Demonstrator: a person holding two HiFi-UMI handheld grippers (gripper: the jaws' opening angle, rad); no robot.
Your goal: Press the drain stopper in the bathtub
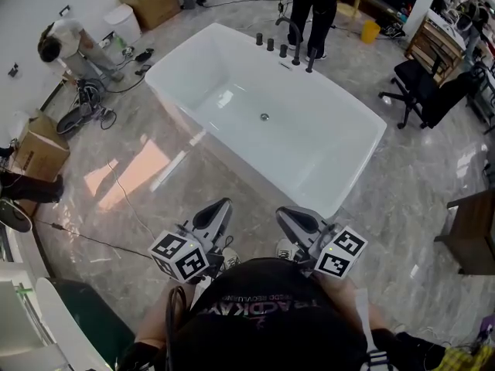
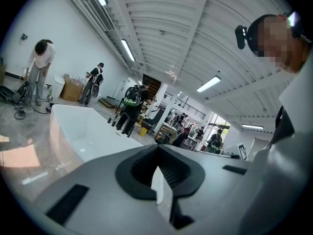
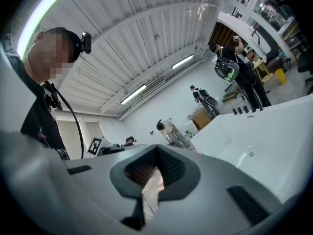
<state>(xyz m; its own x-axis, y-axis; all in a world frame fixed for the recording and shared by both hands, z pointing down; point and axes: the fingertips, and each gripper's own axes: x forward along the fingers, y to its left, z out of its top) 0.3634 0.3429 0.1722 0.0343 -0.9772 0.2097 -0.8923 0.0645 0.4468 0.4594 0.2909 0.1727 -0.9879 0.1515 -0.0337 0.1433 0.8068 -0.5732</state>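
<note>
The drain stopper (image 1: 264, 117) is one small, round, silvery disc in the middle of the floor of the single white bathtub (image 1: 340, 141). You hold two tools near your chest, clear of the tub: your left tongs (image 1: 219, 209) and right tongs (image 1: 290, 216) are both closed on nothing.

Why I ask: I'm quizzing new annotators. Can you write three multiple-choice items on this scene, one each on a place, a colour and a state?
1. Where in the bathtub is the drain stopper? A) mid-floor B) on the rim C) beside the taps
2. What colour is the bathtub? A) black B) white C) green
3. What does the left gripper hold? A) the stopper B) a hose C) nothing

Answers: 1 A, the head view shows it in the middle of the floor. 2 B, the walls and rim are plain white. 3 C, its jaws stand together with nothing between them.
</note>
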